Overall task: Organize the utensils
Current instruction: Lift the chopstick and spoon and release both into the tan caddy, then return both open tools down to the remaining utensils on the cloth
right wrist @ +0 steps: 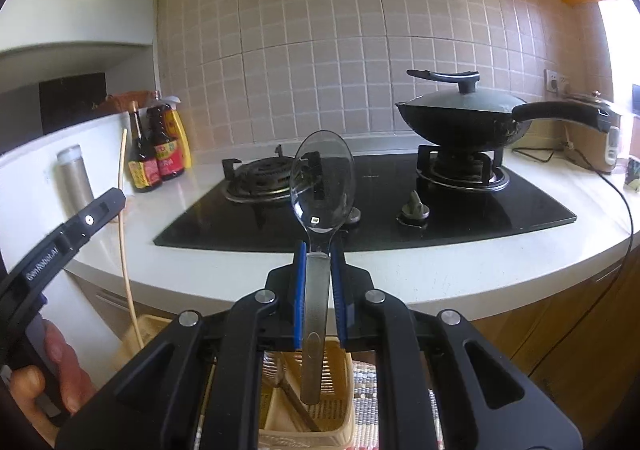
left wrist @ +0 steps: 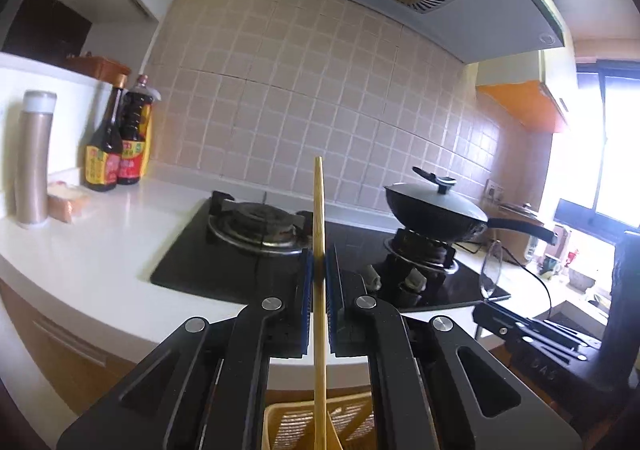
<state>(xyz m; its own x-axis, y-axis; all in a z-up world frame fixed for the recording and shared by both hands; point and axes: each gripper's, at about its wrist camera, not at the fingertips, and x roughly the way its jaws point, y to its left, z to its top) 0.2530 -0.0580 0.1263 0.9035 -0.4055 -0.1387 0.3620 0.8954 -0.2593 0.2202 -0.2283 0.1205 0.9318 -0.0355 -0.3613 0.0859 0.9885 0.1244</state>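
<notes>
In the left wrist view my left gripper (left wrist: 319,258) is shut on a pale wooden chopstick (left wrist: 318,210), which stands upright between the blue pads. Its lower end hangs over a yellow slotted basket (left wrist: 280,422). My right gripper (right wrist: 319,250) is shut on the handle of a metal spoon (right wrist: 322,186), bowl up, handle end down over the same basket (right wrist: 344,390), which holds other utensils. The two grippers are side by side in front of the counter. The left gripper (right wrist: 118,202) with the chopstick (right wrist: 125,242) shows at that view's left, and the right gripper (left wrist: 486,300) with the spoon (left wrist: 491,270) at the other view's right.
A white counter (right wrist: 460,274) carries a black gas hob (right wrist: 400,206), with a lidded wok (right wrist: 460,118) on its right burner. Sauce bottles (left wrist: 116,142) and a steel flask (left wrist: 34,158) stand at the left. A rice cooker (right wrist: 600,138) and its cable are at the right. A hand (right wrist: 52,374) grips the left tool.
</notes>
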